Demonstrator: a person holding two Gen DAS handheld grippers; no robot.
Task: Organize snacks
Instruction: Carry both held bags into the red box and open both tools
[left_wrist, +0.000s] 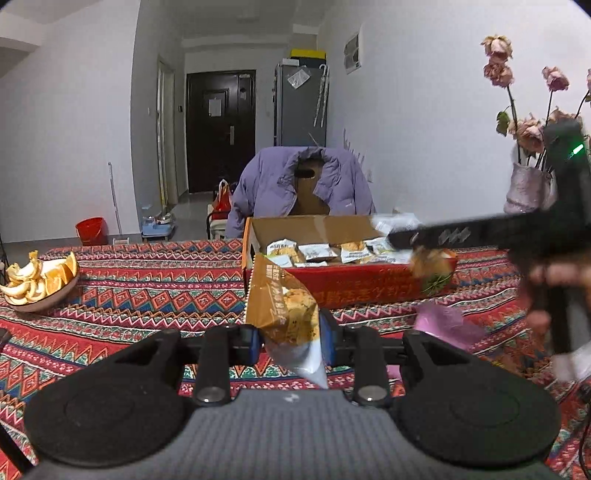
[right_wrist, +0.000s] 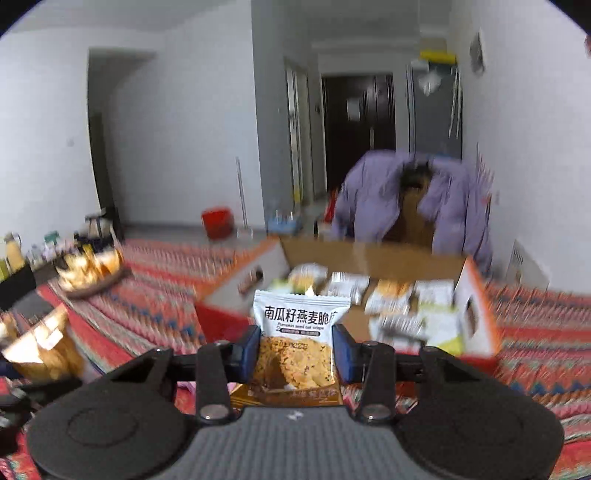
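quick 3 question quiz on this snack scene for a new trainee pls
1. True or false: the left gripper is open and holds nothing.
2. What sits on the patterned tablecloth to the left of the cardboard box? A) a kettle B) a plate of orange peels C) a laptop
3. Fill in: the right gripper is shut on a ____.

Key:
1. False. It is shut on an orange cookie packet.
2. B. The plate of orange peels sits apart from the box, which already holds several snack packets.
3. White cookie packet.
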